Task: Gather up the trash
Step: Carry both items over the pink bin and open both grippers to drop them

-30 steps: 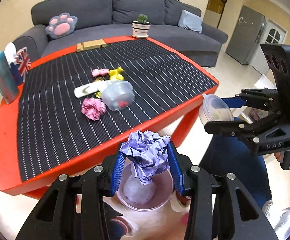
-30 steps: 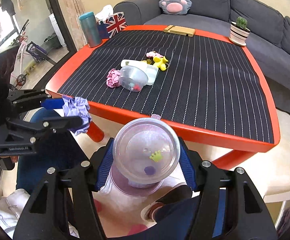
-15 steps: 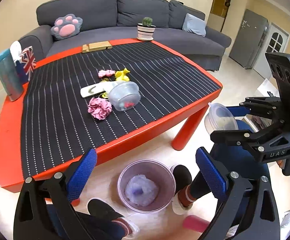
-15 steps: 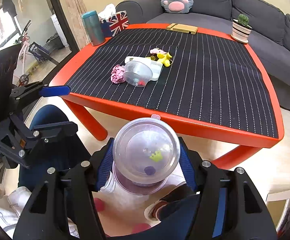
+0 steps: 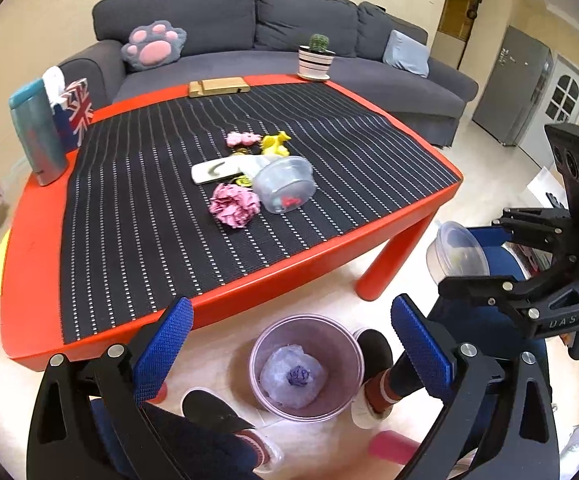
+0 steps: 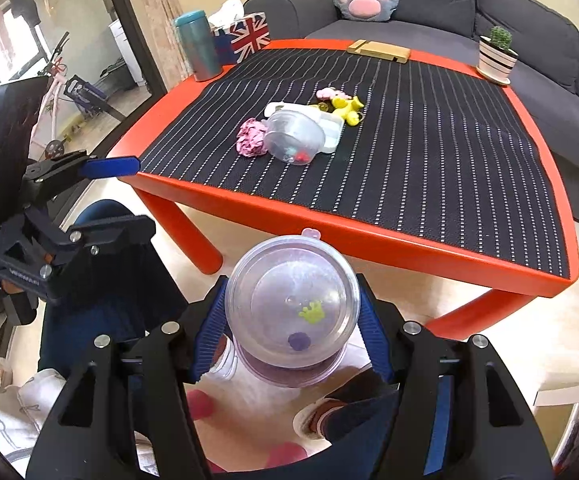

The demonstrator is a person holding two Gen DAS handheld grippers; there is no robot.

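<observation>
My left gripper (image 5: pixel 289 336) is open and empty, above a clear trash cup (image 5: pixel 265 344) on the floor. The crumpled purple paper (image 5: pixel 297 376) lies inside the cup. My right gripper (image 6: pixel 291 330) is shut on a clear plastic lidded container (image 6: pixel 293 304), held over the trash cup's rim (image 6: pixel 289 376); it also shows in the left wrist view (image 5: pixel 459 252). On the red table (image 5: pixel 41 240) lie a crumpled pink paper (image 5: pixel 233 204), a clear plastic container on its side (image 5: pixel 285 190), a white flat item (image 5: pixel 213 170) and small pink and yellow toys (image 5: pixel 275 144).
A teal tumbler (image 5: pixel 37 132) and a Union Jack tissue box (image 5: pixel 77 110) stand at the table's left corner. A potted cactus (image 5: pixel 316 58) and a wooden block (image 5: pixel 217 88) sit at the far edge. A grey sofa (image 5: pixel 249 20) lies behind. The person's feet (image 5: pixel 369 380) flank the cup.
My left gripper opened and let go of the purple paper, which dropped into the trash cup. The left gripper then rose slightly. My right gripper kept its hold on the container.
</observation>
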